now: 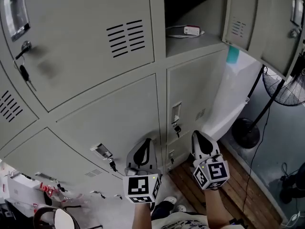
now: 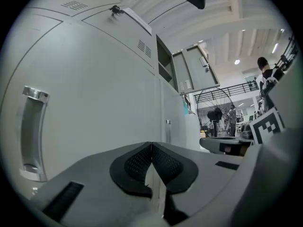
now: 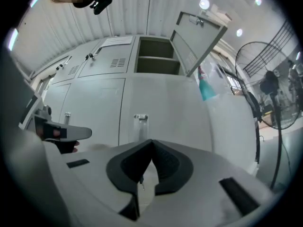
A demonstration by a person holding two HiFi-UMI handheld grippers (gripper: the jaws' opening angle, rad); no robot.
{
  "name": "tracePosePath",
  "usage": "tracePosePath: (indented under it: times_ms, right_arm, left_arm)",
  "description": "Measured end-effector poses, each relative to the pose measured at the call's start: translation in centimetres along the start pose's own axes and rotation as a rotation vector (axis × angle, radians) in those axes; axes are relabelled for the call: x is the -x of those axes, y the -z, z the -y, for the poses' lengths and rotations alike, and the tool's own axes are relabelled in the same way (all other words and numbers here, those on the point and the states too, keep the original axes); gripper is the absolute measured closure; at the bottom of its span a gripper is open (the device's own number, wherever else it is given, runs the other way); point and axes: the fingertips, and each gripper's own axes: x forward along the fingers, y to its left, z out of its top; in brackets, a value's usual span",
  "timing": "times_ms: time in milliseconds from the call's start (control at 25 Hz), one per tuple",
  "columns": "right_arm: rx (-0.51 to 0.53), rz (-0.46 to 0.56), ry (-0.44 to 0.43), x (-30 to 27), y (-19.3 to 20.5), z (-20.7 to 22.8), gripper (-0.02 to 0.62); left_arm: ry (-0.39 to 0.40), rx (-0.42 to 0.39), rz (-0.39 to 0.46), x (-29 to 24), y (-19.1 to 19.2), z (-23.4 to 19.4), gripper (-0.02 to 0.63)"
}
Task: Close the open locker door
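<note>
Our left gripper (image 2: 151, 145) and right gripper (image 3: 151, 143) are both clenched empty, and the locker door (image 3: 196, 41) stands open well above and right of the right jaws; we judge it stiff, light metal, best pushed near its free edge.

- Two tongs: the left tongs (image 1: 144, 147) and the right tongs (image 1: 200, 140).
- One open locker door (image 1: 267, 23), at the upper right.
- One open compartment (image 1: 190, 1) beside it.
- One white device (image 1: 191, 30) inside that compartment.
- Five closed locker doors (image 1: 81, 42) can be counted in the head view; others are cut off at the edges.
- Three keys (image 1: 22, 72) hang from locks.
- One standing fan (image 1: 286, 87).
- One teal tag (image 1: 232, 54).
</note>
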Motion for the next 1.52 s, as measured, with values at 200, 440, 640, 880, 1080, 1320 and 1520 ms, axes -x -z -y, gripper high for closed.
tracePosePath:
  times_ms: [200, 440, 640, 880, 1080, 1320, 1520]
  right_arm:
    - [0.024, 0.033, 0.116, 3.0, -2.1, 4.1, 0.598]
    - [0.034, 0.033, 0.204, 5.9, -2.5, 7.7, 0.598]
    - [0.044, 0.014, 0.245, 7.4, -2.2, 9.4, 0.598]
    - [0.047, 0.025, 0.27, 8.2, -2.6, 10.4, 0.598]
    - [0.047, 0.023, 0.279, 8.5, -2.5, 10.8, 0.598]
    - [0.041, 0.02, 0.292, 8.7, -2.3, 11.1, 0.598]
    - [0.041, 0.02, 0.297, 8.6, -2.2, 11.1, 0.599]
  left_arm:
    - [0.068, 0.008, 0.019, -1.9, -0.8, 2.9, 0.601]
    - [0.128, 0.016, 0.025, -3.2, -1.0, 6.2, 0.601]
    - [0.175, 0.012, 0.021, -3.8, -1.0, 8.5, 0.601]
    - [0.198, 0.006, 0.026, -4.0, -1.3, 9.8, 0.601]
    - [0.207, 0.007, 0.027, -4.0, -1.3, 10.2, 0.601]
    - [0.204, 0.011, 0.026, -4.0, -1.2, 10.1, 0.601]
    - [0.201, 0.015, 0.028, -4.1, -1.1, 9.8, 0.601]
